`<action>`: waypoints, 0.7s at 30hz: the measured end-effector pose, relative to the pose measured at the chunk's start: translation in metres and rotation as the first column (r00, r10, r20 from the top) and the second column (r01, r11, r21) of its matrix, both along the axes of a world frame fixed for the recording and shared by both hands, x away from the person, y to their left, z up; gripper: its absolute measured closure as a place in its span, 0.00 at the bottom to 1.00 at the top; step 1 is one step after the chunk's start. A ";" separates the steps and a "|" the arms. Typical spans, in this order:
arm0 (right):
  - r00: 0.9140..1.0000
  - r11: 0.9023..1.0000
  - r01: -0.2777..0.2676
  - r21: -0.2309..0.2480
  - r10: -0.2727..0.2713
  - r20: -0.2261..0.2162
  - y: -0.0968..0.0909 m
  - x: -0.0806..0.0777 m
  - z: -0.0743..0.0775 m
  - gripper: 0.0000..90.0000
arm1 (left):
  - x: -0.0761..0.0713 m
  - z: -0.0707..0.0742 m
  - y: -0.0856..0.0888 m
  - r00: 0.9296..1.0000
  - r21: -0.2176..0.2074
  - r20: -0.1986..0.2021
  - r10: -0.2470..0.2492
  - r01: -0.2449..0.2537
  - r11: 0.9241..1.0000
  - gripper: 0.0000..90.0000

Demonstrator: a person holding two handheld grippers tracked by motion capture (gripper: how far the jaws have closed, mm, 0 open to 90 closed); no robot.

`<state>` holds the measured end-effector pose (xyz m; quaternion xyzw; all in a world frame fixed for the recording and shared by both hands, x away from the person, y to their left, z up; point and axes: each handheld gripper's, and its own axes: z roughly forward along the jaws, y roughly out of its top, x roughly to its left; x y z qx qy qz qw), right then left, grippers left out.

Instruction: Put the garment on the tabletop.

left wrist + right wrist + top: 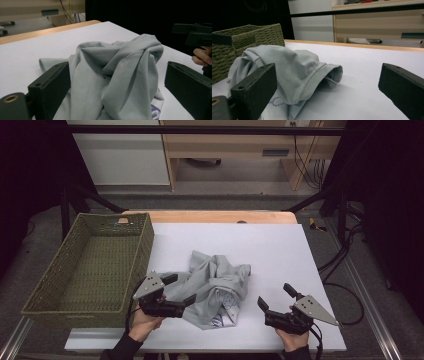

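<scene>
Grey cloth, soft and crumpled into a folded heap on the white mat, printed patch showing at its near edge. Left gripper jaws spread wide around the cloth's left side, perhaps touching the folds. Right gripper jaws open, empty, just beside the heap. Woven olive basket, rectangular, at left.

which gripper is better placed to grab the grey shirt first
Left, probably. The left gripper is open with the crumpled grey shirt already bunched between its jaws. The right gripper, also open, sits on bare table beside the shirt, apart from it.
</scene>
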<state>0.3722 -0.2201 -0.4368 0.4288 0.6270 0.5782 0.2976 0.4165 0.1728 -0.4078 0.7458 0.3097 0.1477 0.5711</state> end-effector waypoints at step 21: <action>0.999 1.000 -0.030 -0.006 0.030 0.017 -0.001 -0.002 0.000 0.02 | -0.023 -0.013 0.036 0.996 -0.007 0.001 0.085 -0.085 0.996 0.06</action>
